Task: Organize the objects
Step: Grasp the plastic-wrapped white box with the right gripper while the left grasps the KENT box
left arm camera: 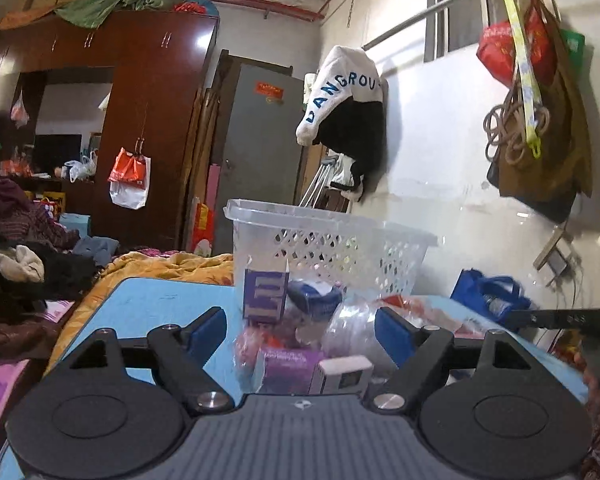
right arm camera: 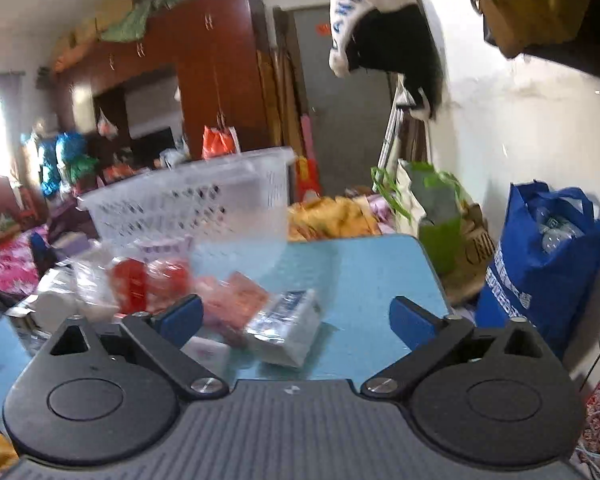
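Note:
A clear plastic basket (left arm camera: 332, 240) stands at the far side of a light blue table (left arm camera: 156, 308); it also shows in the right wrist view (right arm camera: 188, 204). In front of it lies a heap of small packages: an upright purple box (left arm camera: 265, 294), a blue and white pack (left arm camera: 316, 300), a purple pack (left arm camera: 288, 368) and a small white box (left arm camera: 344, 374). My left gripper (left arm camera: 300, 332) is open around the near side of the heap. My right gripper (right arm camera: 296, 316) is open just above a white and blue pack (right arm camera: 288, 328), next to pink packets (right arm camera: 236, 300) and red packages (right arm camera: 148, 280).
A blue bag (right arm camera: 540, 264) and a green bag (right arm camera: 436, 216) stand right of the table (right arm camera: 364, 272). A bed with orange bedding (left arm camera: 160, 268) and piled clothes (left arm camera: 24, 248) lies to the left. A brown wardrobe (left arm camera: 148, 92) and a grey door (left arm camera: 260, 144) are behind.

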`<state>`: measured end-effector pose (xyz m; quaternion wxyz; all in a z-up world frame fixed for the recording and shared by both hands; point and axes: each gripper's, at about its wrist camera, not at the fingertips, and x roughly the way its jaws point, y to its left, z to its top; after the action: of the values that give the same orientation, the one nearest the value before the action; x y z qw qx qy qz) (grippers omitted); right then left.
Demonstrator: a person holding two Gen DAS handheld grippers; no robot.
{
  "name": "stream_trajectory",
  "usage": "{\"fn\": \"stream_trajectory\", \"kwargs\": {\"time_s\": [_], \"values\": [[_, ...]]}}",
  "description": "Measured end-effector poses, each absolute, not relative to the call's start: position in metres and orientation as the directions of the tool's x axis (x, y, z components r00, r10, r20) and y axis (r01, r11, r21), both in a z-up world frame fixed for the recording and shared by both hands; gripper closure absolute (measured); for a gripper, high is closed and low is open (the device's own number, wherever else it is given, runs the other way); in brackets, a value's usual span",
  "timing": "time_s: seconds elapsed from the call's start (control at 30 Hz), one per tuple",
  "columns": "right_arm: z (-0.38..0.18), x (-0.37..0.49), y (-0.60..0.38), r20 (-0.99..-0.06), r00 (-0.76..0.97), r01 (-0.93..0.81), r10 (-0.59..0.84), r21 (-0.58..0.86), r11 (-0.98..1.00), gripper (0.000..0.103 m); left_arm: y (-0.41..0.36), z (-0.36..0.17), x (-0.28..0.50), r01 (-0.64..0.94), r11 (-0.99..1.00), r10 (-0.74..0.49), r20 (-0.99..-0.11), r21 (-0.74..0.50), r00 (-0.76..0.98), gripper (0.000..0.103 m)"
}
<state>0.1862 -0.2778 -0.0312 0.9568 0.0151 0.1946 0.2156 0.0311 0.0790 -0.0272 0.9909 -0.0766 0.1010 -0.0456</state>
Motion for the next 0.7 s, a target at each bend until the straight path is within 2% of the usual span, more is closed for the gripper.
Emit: {"fn": "stream_trajectory", "kwargs": {"time_s": [0.1, 0.27, 0.33, 0.37, 0.4, 0.53, 0.7], "values": [[-0.033, 0.199, -0.263, -0.425, 0.796, -0.435, 0.430, 0.092, 0.896, 0.017, 0.077, -0.030, 0.031, 0.091, 0.983, -0.124, -0.215, -0.160, 0.969, 0.019], [-0.031, 0.211, -0.253, -0.456, 0.794, -0.432, 0.403, 0.043, 0.901, 0.017, 0.071, -0.041, 0.034, 0.093, 0.985, -0.128, -0.257, -0.145, 0.958, 0.019], [-0.037, 0.217, -0.252, -0.487, 0.775, -0.433, 0.404, 0.057, 0.900, 0.025, 0.064, -0.045, 0.031, 0.102, 0.987, -0.131, -0.258, -0.124, 0.957, 0.019], [-0.037, 0.217, -0.255, -0.486, 0.772, -0.431, 0.410, 0.074, 0.900, 0.035, 0.059, -0.046, 0.031, 0.099, 0.989, -0.125, -0.262, -0.109, 0.957, 0.019], [-0.038, 0.215, -0.260, -0.477, 0.773, -0.432, 0.419, 0.088, 0.897, 0.036, 0.056, -0.046, 0.031, 0.098, 0.990, -0.121, -0.266, -0.100, 0.956, 0.019], [-0.040, 0.217, -0.260, -0.502, 0.747, -0.455, 0.436, 0.093, 0.886, 0.039, 0.042, -0.050, 0.035, 0.089, 0.994, -0.105, -0.292, -0.070, 0.950, 0.019], [-0.039, 0.211, -0.250, -0.512, 0.769, -0.438, 0.382, 0.013, 0.899, 0.039, 0.038, -0.056, 0.038, 0.067, 0.994, -0.090, -0.306, -0.085, 0.948, 0.021]]}}
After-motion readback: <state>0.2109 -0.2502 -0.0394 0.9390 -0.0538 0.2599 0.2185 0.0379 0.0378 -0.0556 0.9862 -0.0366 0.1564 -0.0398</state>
